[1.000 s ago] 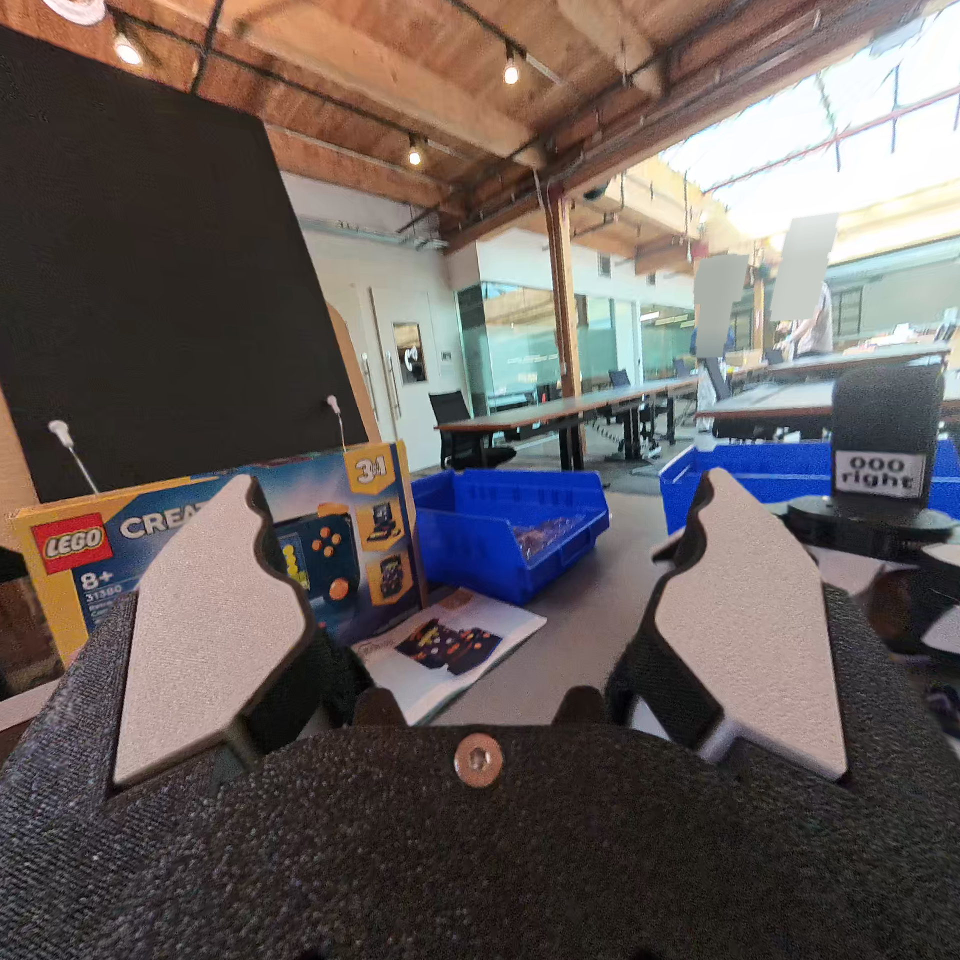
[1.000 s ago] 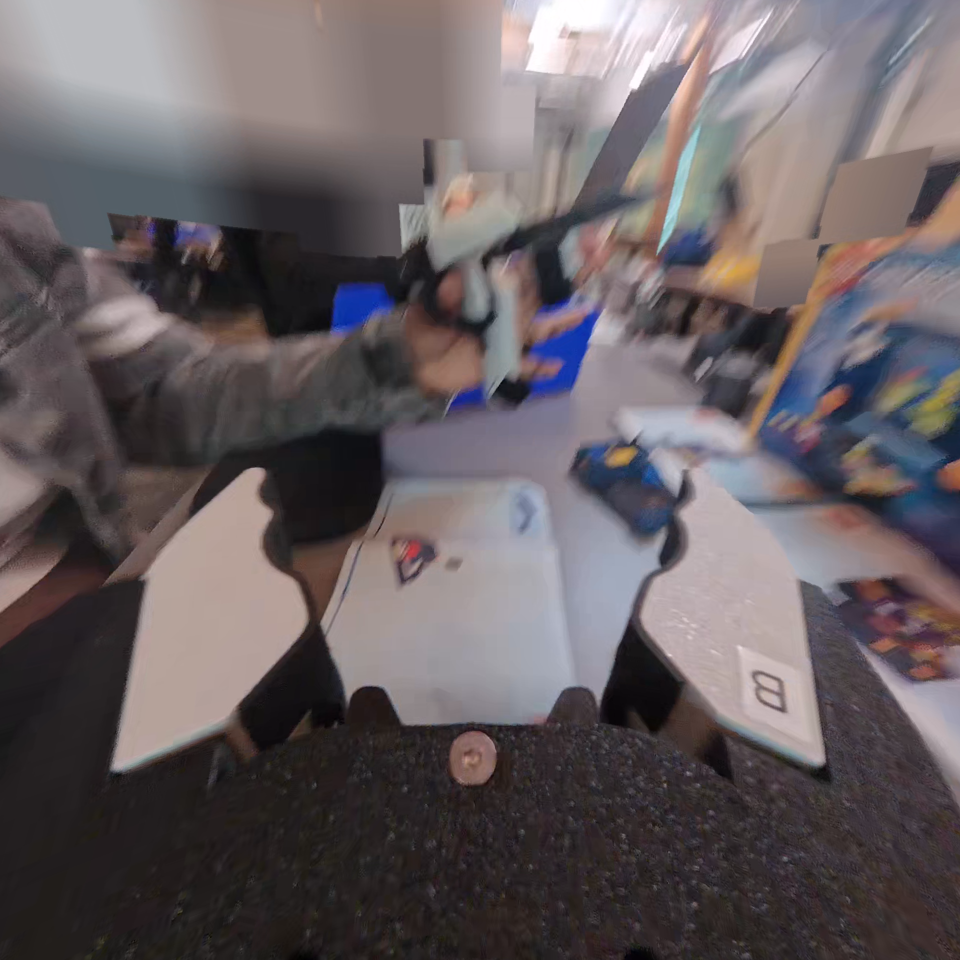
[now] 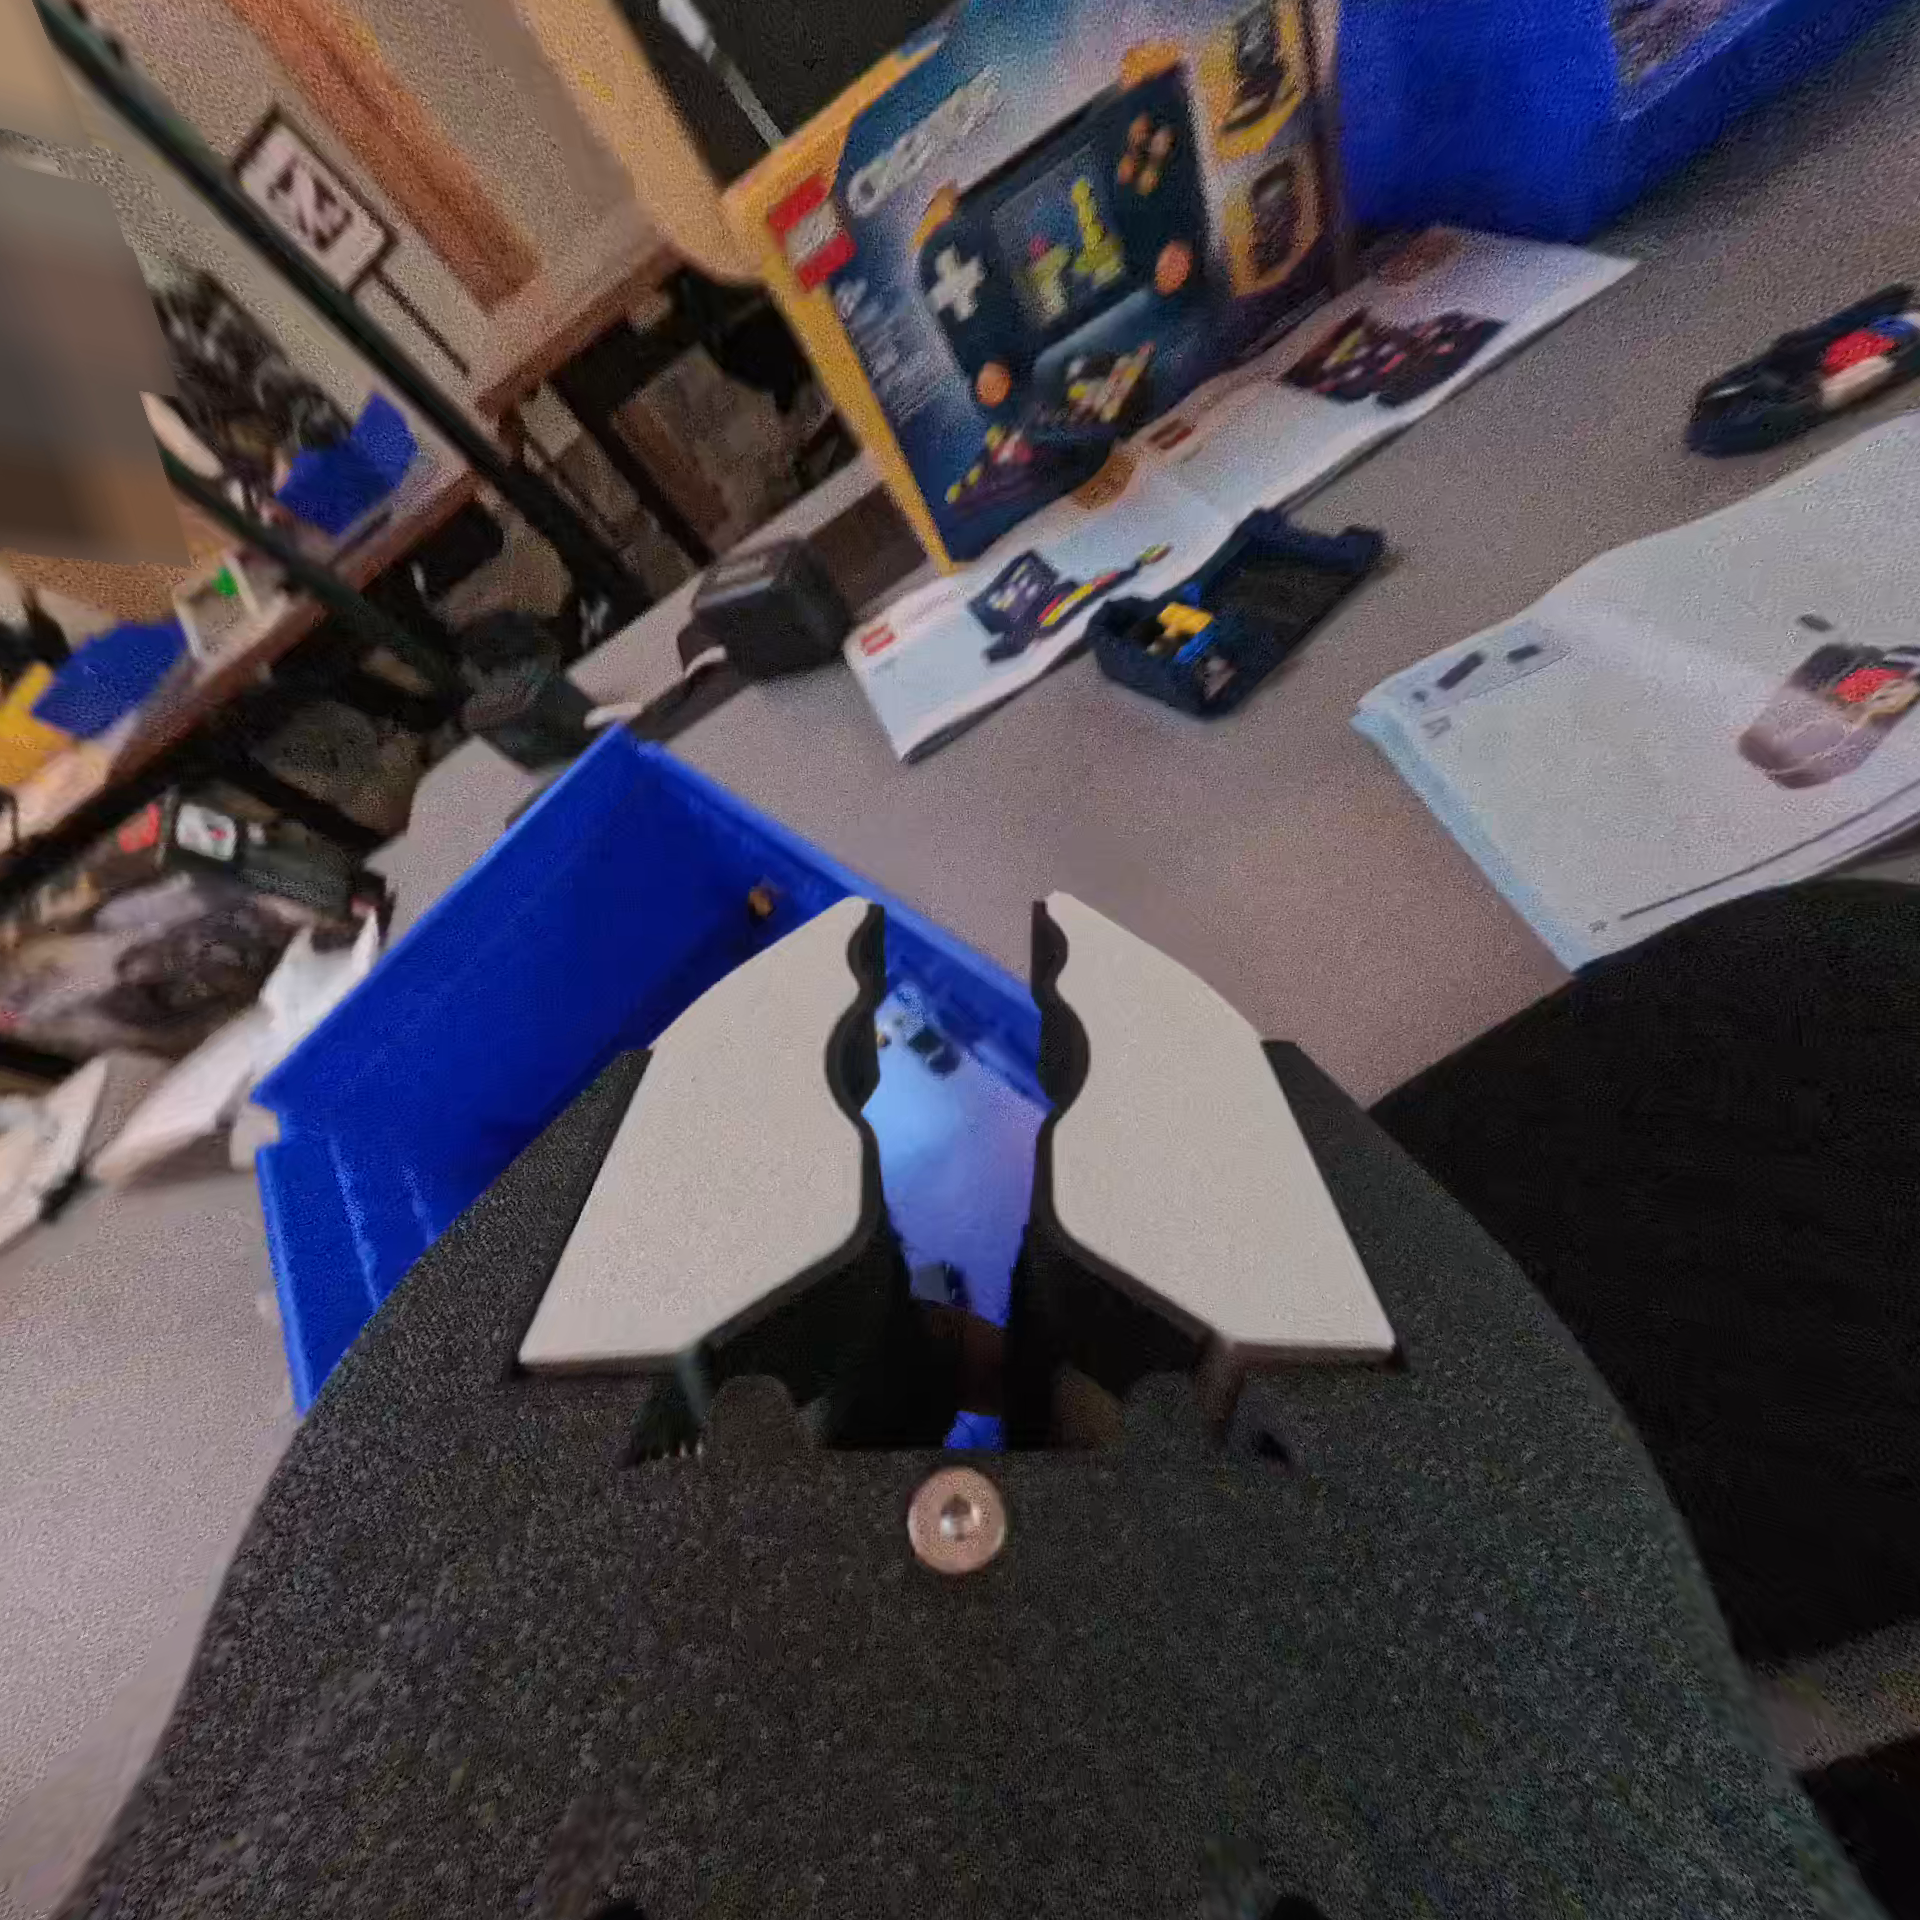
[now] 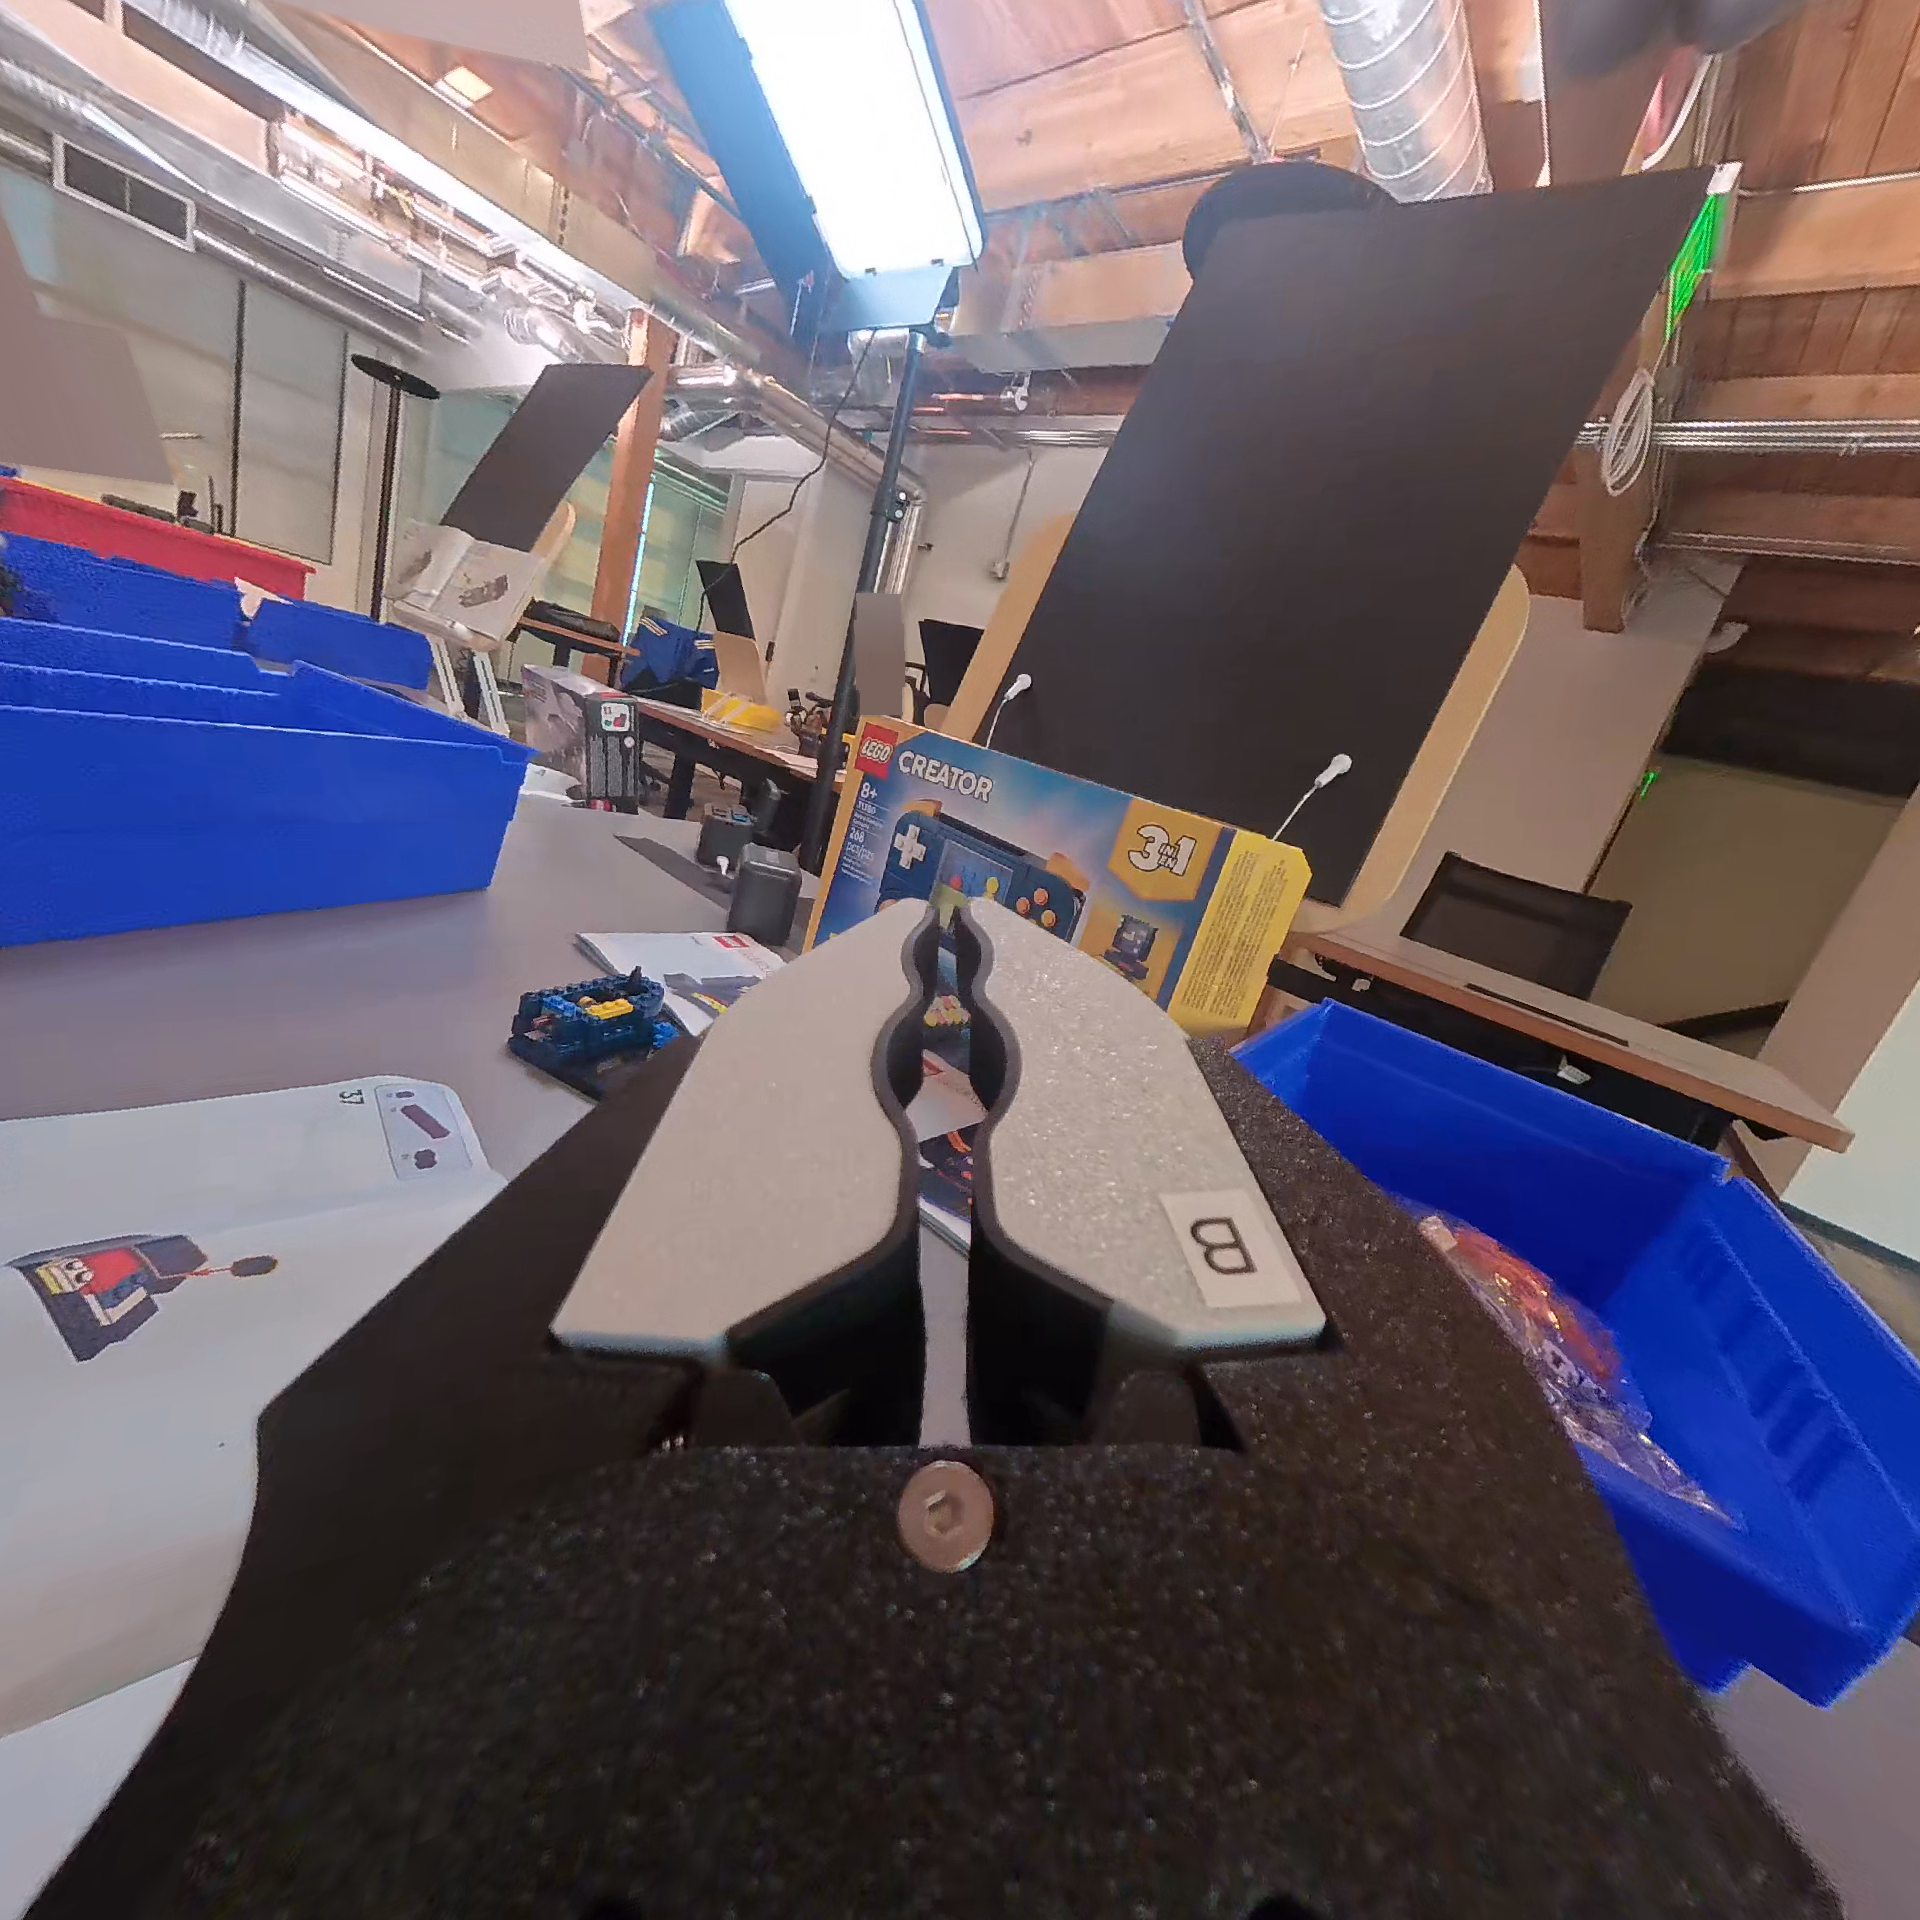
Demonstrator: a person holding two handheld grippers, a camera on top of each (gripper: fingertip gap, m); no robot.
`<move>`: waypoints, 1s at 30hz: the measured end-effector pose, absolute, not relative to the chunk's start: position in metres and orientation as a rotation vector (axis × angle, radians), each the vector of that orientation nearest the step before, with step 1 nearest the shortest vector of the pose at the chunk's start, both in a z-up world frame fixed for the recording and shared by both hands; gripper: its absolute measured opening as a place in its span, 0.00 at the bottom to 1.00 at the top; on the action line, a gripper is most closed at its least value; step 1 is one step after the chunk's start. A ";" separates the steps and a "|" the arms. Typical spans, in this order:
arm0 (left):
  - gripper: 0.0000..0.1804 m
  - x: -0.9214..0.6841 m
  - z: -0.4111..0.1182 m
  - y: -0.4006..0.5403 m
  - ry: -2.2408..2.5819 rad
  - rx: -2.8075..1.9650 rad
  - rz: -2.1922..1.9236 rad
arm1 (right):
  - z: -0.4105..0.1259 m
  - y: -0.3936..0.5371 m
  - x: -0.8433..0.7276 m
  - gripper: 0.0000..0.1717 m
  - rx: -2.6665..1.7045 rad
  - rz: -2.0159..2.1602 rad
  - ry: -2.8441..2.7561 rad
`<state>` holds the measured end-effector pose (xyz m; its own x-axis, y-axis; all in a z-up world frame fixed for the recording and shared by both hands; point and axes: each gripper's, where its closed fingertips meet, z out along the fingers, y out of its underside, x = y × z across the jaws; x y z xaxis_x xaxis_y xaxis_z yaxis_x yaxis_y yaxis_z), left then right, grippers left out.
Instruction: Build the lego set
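An open-plan office used as a recording workshop is shown. A grey counter [image 4: 312, 997] is seen under exposed timber beams and ducts. Behind the counter, a studio light panel [image 4: 852, 125] on a stand and black backdrop boards [image 4: 1330, 520] are set up; farther behind it, long desks with office chairs are lined up.
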<state>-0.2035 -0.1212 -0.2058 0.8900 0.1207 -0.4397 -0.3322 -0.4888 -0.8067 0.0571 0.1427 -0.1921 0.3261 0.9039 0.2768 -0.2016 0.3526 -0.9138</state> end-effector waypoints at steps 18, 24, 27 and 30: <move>0.23 -0.098 -0.286 -0.072 0.376 -2.240 -0.120 | -0.205 0.151 0.055 0.03 -0.956 0.789 -0.996; 0.17 -0.143 -0.194 -0.106 0.228 -1.947 0.247 | -0.206 0.151 0.054 0.03 -0.965 0.799 -1.005; 0.11 -0.179 -0.179 -0.132 0.132 -1.906 0.446 | -0.209 0.149 0.051 0.04 -0.962 0.780 -1.030; 0.11 -0.187 -0.203 -0.147 0.155 -2.024 0.370 | -0.211 0.148 0.049 0.05 -0.966 0.779 -1.043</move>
